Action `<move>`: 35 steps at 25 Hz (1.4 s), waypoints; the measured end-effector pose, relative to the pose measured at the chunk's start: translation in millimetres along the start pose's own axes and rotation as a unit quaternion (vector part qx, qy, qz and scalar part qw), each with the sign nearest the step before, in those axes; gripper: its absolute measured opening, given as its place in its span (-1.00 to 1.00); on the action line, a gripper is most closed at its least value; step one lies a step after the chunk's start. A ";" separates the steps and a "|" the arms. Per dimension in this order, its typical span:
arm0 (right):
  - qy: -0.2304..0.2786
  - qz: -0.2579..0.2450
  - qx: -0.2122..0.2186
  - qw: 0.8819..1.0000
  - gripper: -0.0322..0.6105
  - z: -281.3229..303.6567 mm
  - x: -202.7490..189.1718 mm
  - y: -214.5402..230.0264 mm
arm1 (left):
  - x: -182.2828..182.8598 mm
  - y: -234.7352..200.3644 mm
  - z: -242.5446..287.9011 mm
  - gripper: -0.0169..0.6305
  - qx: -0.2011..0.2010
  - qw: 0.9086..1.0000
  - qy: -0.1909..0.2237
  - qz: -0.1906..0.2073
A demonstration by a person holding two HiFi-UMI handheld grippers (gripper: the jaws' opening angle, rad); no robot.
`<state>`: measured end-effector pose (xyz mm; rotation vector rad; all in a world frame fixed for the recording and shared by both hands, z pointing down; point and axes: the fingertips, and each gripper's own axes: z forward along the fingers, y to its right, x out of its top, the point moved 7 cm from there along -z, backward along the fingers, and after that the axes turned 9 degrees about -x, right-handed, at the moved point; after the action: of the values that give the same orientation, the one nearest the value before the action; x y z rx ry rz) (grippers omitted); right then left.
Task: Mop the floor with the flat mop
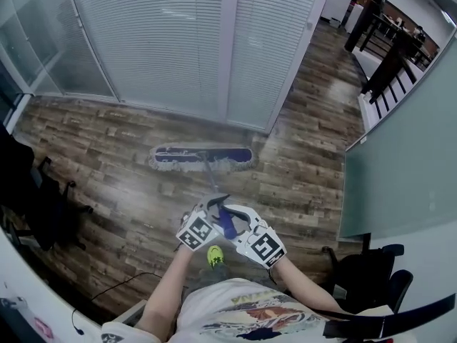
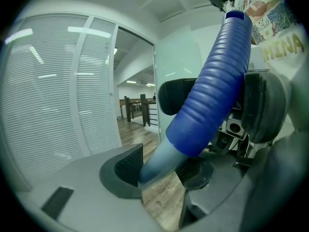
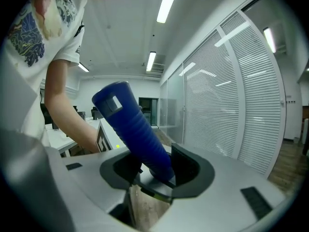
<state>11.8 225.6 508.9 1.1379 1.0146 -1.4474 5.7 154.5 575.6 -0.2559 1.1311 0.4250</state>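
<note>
1. Nearest me, my right gripper [image 1: 239, 211] was clenched on the flat mop's blue ribbed plastic grip [image 1: 227, 222]. My left gripper [image 1: 212, 206] was clamped on the thin grey pole [image 1: 209, 171] just below that grip.
2. The pole ran forward and down from both grippers.
3. Farther out, the long blue mop head with white fringe [image 1: 203, 157] lay flat on the brown wood-plank floor [image 1: 107, 163], near the white slatted-blind glass partition [image 1: 178, 41].

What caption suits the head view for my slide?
Left gripper and right gripper grip the blue mop handle; flat mop head lies on the wooden floor.
</note>
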 end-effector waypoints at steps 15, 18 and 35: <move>0.002 -0.018 0.063 0.998 -0.34 -197.4 -52.4 -102.3 | 8.6 229.9 28.3 -0.43 0.032 0.999 -0.001 -0.027; 0.002 -0.027 0.081 0.996 -0.33 -223.3 -56.6 -122.7 | 9.4 264.4 24.9 -0.41 0.036 0.999 -0.001 -0.034; 0.067 -0.019 0.149 0.986 -0.25 -202.5 -46.1 -109.3 | 15.1 244.9 13.8 -0.36 0.034 0.999 0.022 -0.033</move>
<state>-63.7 447.7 515.7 1.4541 0.9350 -1.6088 -88.4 381.5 571.4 -0.2433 1.1747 0.3231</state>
